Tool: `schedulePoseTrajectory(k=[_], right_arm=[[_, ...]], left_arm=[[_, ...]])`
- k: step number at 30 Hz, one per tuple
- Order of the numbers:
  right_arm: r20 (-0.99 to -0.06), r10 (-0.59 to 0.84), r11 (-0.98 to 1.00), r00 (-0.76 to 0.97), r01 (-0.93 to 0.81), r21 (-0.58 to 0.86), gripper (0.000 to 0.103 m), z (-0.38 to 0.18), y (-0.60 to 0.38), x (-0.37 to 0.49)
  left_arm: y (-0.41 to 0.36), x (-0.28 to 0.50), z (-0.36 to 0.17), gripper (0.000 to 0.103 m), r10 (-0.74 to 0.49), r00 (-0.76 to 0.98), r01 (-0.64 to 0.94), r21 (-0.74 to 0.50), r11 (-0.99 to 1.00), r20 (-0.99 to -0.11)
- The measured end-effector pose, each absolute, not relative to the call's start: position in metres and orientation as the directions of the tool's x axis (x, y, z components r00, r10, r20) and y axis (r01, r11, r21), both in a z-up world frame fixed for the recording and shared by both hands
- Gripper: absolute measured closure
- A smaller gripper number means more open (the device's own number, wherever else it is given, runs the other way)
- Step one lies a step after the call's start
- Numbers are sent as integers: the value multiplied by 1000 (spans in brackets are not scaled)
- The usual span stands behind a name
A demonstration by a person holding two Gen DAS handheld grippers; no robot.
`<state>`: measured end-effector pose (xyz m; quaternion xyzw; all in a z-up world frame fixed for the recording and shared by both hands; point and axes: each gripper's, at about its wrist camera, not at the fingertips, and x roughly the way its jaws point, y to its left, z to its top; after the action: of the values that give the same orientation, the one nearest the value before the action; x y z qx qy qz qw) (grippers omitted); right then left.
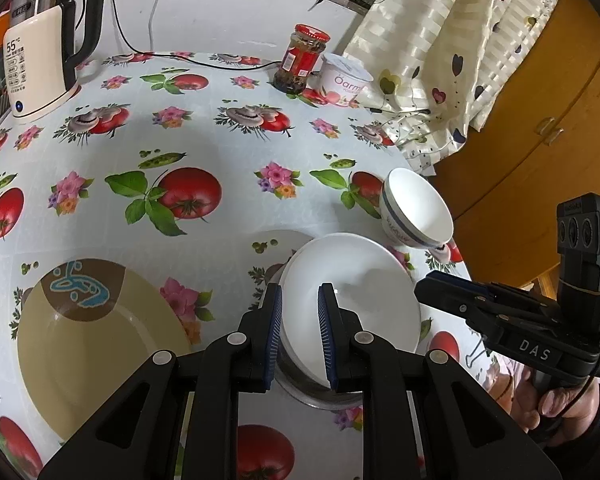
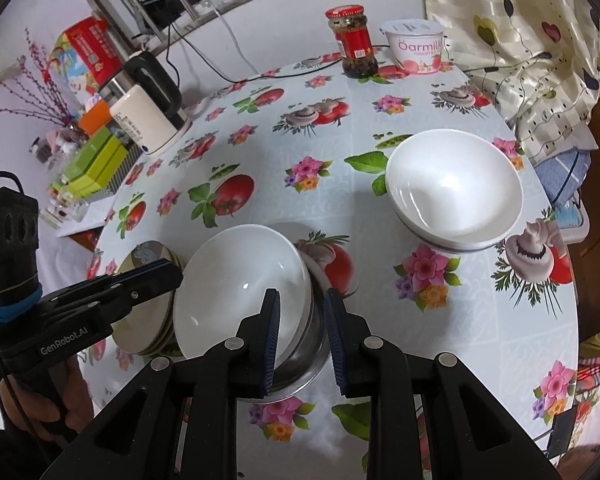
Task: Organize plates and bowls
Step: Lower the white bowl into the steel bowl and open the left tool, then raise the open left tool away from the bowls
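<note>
Left wrist view: the left gripper (image 1: 298,336) sits at lower centre, its blue pads clenched on the near rim of a white bowl (image 1: 364,280). That bowl rests inside a steel bowl (image 1: 320,394), of which only a sliver shows beneath it. At lower left lies a tan plate (image 1: 84,344) with a brown and blue motif, flat on the flowered tablecloth (image 1: 204,132). To the upper right of the white bowl stands a blue-banded bowl stack (image 1: 416,212). The right gripper (image 1: 440,292) enters from the right edge, touching the far rim.

Right wrist view: the right gripper (image 2: 302,336) at lower centre has one pad inside the white bowl (image 2: 240,280) and the other outside the steel bowl (image 2: 312,344), apparently gripping both walls together. The left gripper (image 2: 168,274) comes in from the left, at the opposite rim. Behind it, the tan plate tops a small plate stack (image 2: 148,332). The banded bowls (image 2: 456,196) are nested at centre right.

As I judge it, sorting is well along: plates are stacked, two bowls nested. The white-and-steel pair is not yet gathered with the other bowls.
</note>
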<state>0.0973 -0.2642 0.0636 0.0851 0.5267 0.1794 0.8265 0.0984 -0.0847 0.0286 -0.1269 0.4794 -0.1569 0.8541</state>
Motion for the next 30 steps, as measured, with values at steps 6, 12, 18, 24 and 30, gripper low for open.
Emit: schedulePoseTrajectory(k=[6,12,18,24,30], right_arm=[[-837,384,922,390,-211,325,80,65,-265,97],[-837,381,923,391,-207,324,80,65,-267,98],[-836,375,926,401,-194,323,80,66,-274,100],[-831,373,928,412,-183,325,80,67,-281,102],[-827,371,928,423,-173,329,80,69,-288,103]], left_arm=[[-88,100,30,85,-392,490,155,-365,918,-779],[-89,103,31,85,-392,489,159,-363,918,-779],[-90,106,33,85,-390,492,160,-359,920,-779],[-95,110,35,85,-381,490,168,-344,924,-784],[-103,115,39,85,-378,491,188,-328,926,-785]])
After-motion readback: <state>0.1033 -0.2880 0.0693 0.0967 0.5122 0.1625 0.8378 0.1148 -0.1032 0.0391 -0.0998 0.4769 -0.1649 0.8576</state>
